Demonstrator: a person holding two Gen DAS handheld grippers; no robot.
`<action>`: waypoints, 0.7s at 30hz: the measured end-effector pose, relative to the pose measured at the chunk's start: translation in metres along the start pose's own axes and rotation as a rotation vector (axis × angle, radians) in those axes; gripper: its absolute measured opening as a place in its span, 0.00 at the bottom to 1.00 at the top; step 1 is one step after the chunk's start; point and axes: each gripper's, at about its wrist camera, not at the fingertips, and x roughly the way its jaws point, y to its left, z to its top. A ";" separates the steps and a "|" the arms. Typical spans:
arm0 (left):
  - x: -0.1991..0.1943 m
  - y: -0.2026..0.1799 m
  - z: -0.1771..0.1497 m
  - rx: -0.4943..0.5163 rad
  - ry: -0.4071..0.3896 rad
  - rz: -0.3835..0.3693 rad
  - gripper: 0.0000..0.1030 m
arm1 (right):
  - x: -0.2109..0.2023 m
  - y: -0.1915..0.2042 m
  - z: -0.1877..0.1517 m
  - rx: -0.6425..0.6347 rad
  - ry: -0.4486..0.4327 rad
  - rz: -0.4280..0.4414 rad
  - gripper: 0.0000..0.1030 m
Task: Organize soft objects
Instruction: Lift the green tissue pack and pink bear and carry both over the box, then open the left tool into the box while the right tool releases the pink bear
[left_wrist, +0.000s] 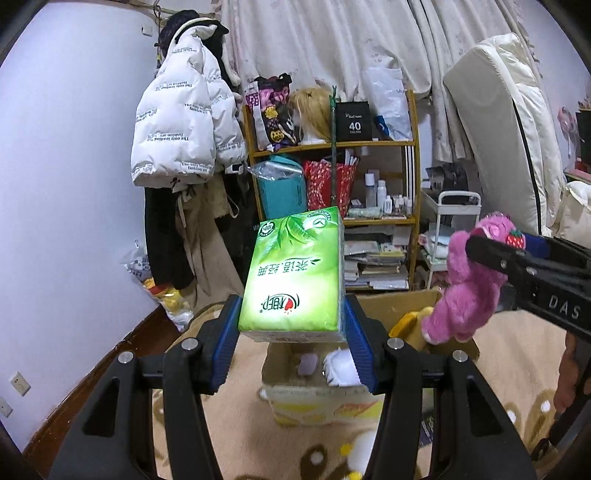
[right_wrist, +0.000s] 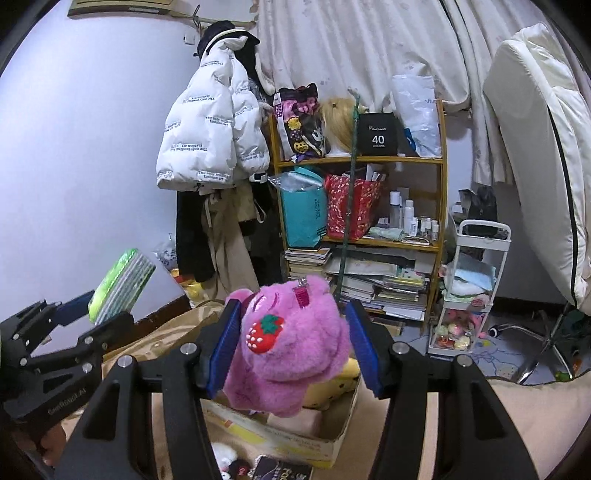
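Now green tissue pack (left_wrist: 291, 273) clamped in left claw (left_wrist: 291, 343), fluffy pink bear (right_wrist: 284, 343) in right claw (right_wrist: 291, 347).

Left wrist view: close behind blue pads clamping a green tissue pack (left_wrist: 293, 275), aimed slightly downward over a cardboard box (left_wrist: 391, 306) toward a wooden shelf (left_wrist: 332, 146). Right wrist view: equally close behind a pink plush bear (right_wrist: 286, 343), same heading. Shared: shelf, white puffer jacket (right_wrist: 210, 136), box, each other's gripper.

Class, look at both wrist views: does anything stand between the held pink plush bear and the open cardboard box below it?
Nothing visible does. The right gripper holds the pink plush bear above the cardboard box, whose top is open; a yellow plush already lies inside.
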 end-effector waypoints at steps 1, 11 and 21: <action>0.004 -0.001 -0.001 0.011 -0.001 0.004 0.52 | 0.001 0.001 -0.001 -0.008 0.001 -0.008 0.59; 0.031 -0.005 -0.015 0.006 0.030 -0.016 0.52 | 0.019 -0.005 -0.011 -0.004 0.017 -0.021 0.59; 0.053 -0.014 -0.024 0.014 0.084 -0.044 0.52 | 0.040 -0.007 -0.034 -0.012 0.051 -0.014 0.59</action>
